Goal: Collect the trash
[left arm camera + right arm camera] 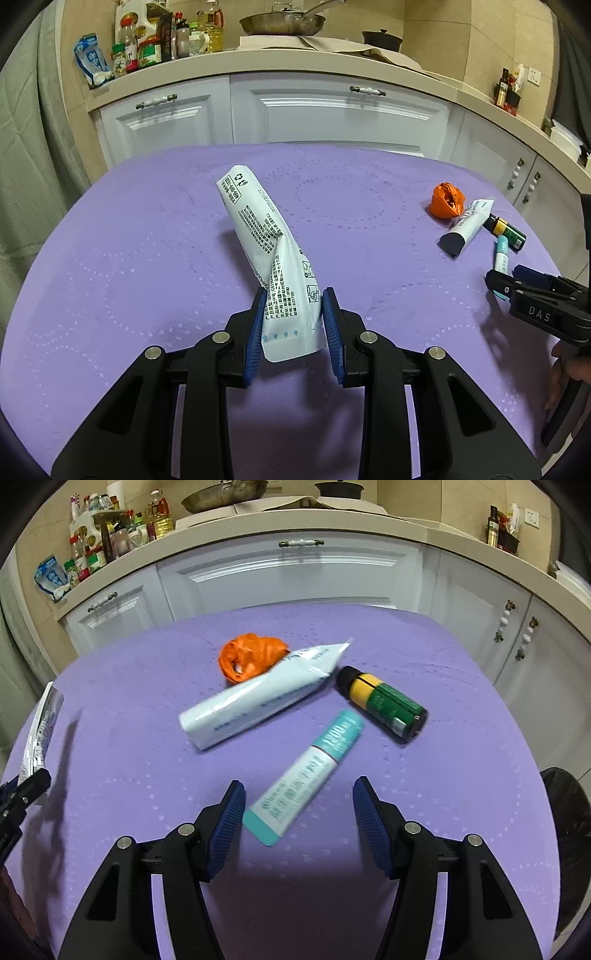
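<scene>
The left tool pinches a white packet with small print, in the middle of the frame. "DAS" shows on the right tool at the right edge. The right tool is wide open around a teal tube marked "1200" on the purple table. Only the right view shows a black bin.

The tabletop wears a purple cloth with dotted circles. On it lies a white tube — the landmark here. An orange wad sits just behind it, touching. A dark bottle with yellow and green label lies on its side just beyond the tube's crimped end. A teal-and-white tube lies near, on the camera's side — apart from it.
</scene>
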